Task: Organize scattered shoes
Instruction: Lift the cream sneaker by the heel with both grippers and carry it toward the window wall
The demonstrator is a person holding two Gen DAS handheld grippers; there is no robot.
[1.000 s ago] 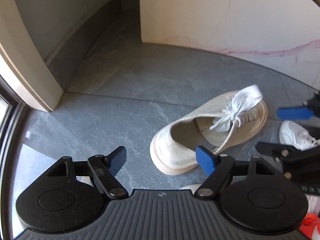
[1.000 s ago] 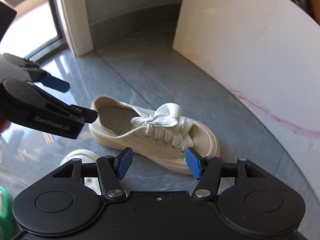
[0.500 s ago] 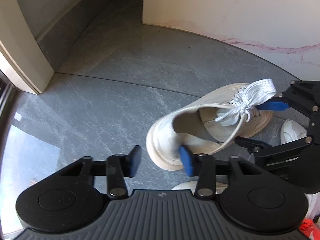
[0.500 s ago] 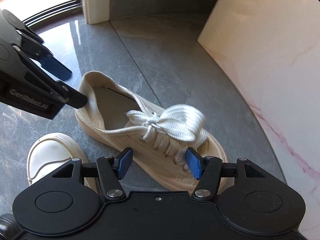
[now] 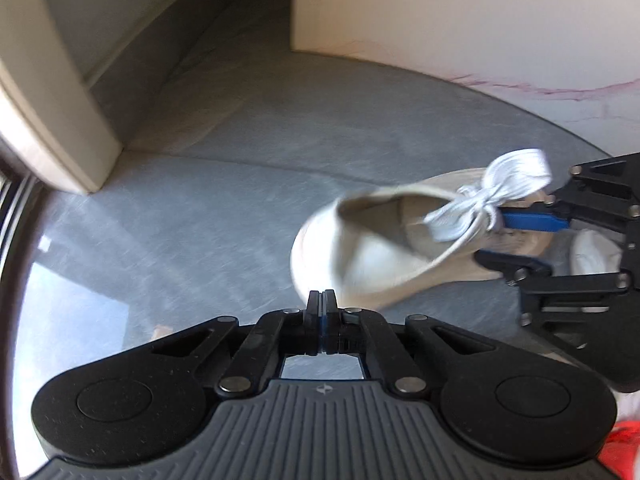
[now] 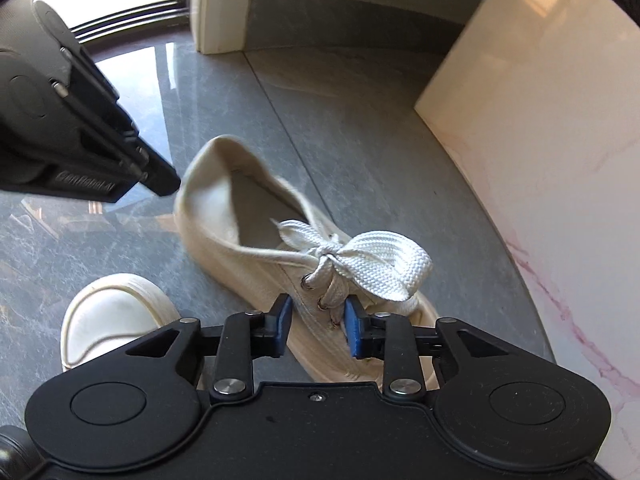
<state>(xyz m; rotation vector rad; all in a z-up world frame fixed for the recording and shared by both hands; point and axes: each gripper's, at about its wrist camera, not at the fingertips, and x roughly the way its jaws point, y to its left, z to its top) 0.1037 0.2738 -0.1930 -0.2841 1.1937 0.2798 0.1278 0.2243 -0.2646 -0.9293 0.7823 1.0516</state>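
A cream lace-up shoe with a white bow lies on the grey stone floor, also seen blurred in the left wrist view. My right gripper is over its laced middle. The jaws are closing, with the blue pads pressing the upper from both sides just below the bow. From the left wrist view the same right gripper straddles the shoe. My left gripper is shut with nothing between its pads. Its tip sits right beside the heel collar.
The toe of a white shoe lies close to the left of the cream one. A pale marble panel stands on the right and a door frame post at the back. Something orange-red shows at the lower right edge.
The left jaws went from wide open to fully shut beside the heel. The right gripper came down over the laces and its jaws narrowed onto the shoe.
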